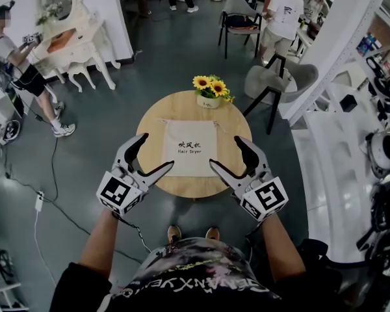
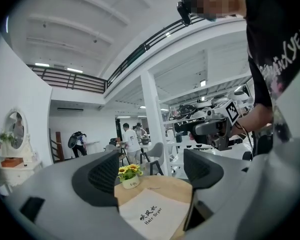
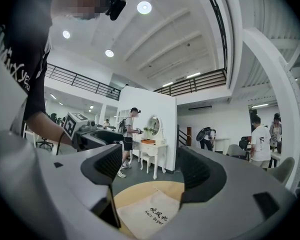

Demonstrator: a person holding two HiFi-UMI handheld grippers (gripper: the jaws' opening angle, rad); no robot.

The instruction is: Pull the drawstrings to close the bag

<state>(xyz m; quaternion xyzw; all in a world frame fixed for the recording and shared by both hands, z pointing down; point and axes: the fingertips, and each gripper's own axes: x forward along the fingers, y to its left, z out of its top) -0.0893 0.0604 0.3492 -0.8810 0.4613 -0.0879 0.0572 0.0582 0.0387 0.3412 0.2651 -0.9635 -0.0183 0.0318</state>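
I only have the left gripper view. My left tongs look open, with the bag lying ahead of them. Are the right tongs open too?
Observer: Yes. In the right gripper view the right tongs stand open, with nothing between the pads.
Operator: I can't find the drawstrings. Where are they?
Observer: The head view shows the drawstrings as faint thin cords at the two far corners of the bag, on the side of the sunflower pot.
Operator: How do both tongs sit relative to the bag?
Observer: In the head view they flank its near edge. The left tongs are by the near left corner and the right tongs by the near right corner.
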